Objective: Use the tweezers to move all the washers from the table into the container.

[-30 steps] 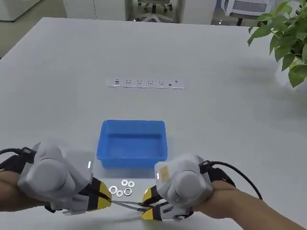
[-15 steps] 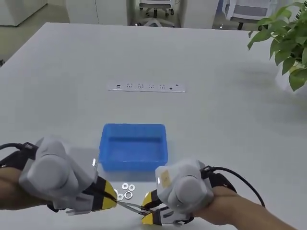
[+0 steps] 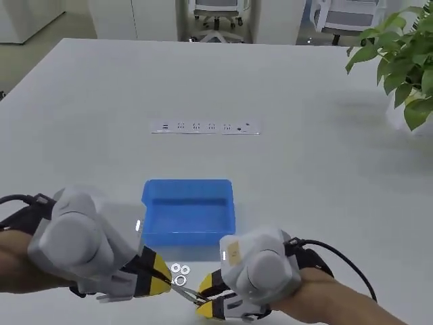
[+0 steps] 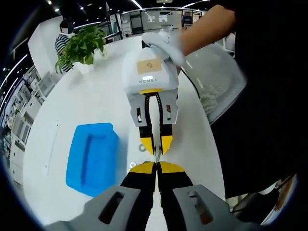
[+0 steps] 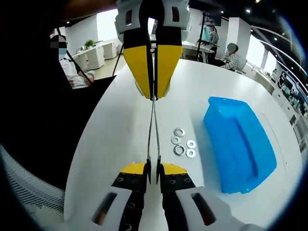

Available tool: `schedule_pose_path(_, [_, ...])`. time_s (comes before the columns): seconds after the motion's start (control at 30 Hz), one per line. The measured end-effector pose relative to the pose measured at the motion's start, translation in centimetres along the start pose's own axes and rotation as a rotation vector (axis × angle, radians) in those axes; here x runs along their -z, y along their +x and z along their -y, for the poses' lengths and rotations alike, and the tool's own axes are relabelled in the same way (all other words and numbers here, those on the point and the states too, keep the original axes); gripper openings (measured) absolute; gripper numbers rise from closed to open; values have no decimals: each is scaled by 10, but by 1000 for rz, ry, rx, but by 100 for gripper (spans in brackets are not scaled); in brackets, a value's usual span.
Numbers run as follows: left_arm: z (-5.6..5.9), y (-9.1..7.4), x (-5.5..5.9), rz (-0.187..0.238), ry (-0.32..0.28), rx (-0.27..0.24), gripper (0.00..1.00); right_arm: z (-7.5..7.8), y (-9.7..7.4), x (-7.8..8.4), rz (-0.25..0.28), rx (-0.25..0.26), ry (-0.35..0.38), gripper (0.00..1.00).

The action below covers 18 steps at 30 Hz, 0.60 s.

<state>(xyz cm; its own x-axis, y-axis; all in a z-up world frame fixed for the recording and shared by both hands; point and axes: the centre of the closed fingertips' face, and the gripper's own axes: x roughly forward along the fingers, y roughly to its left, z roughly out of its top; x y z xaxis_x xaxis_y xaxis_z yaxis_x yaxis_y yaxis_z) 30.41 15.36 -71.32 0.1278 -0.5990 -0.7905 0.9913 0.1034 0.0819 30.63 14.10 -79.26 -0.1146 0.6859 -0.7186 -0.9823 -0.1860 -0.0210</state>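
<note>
Thin metal tweezers (image 3: 185, 292) (image 5: 153, 126) span the gap between my two grippers, just above the table's near edge. My left gripper (image 3: 161, 282) (image 4: 157, 168) is shut on the end where the two arms meet. My right gripper (image 3: 207, 304) (image 5: 153, 169) is shut on the other end, where the arms (image 5: 148, 144) stand slightly apart. Several small silver washers (image 3: 179, 273) (image 5: 183, 143) lie on the table just beyond the tweezers. Past them stands the blue container (image 3: 188, 211) (image 5: 239, 140) (image 4: 91, 156), with nothing visible inside it.
A white power strip (image 3: 205, 127) lies across the table's middle. A potted plant (image 3: 398, 54) stands at the far right. Office chairs (image 3: 215, 12) sit beyond the far edge. People sit at desks (image 5: 231, 54) in the background.
The head camera has tilted, so the whole scene sits lower in the picture. Both grippers keep hold of the tweezers and stand slightly closer together. The washers and container have not moved.
</note>
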Motion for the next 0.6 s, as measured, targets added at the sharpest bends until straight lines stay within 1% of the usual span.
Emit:
schedule_pose_path(0.3, [-1,-2,-13,20,17,-1,5,2,0,-4,20,14,9,12])
schedule_pose_path(0.47, [-1,-1,-16,28,18,-3,5,2,1,-6,25,20,11,12])
schedule_pose_path(0.6, [-1,1,-22,45,20,-3,5,2,1,-5,29,24,15,12])
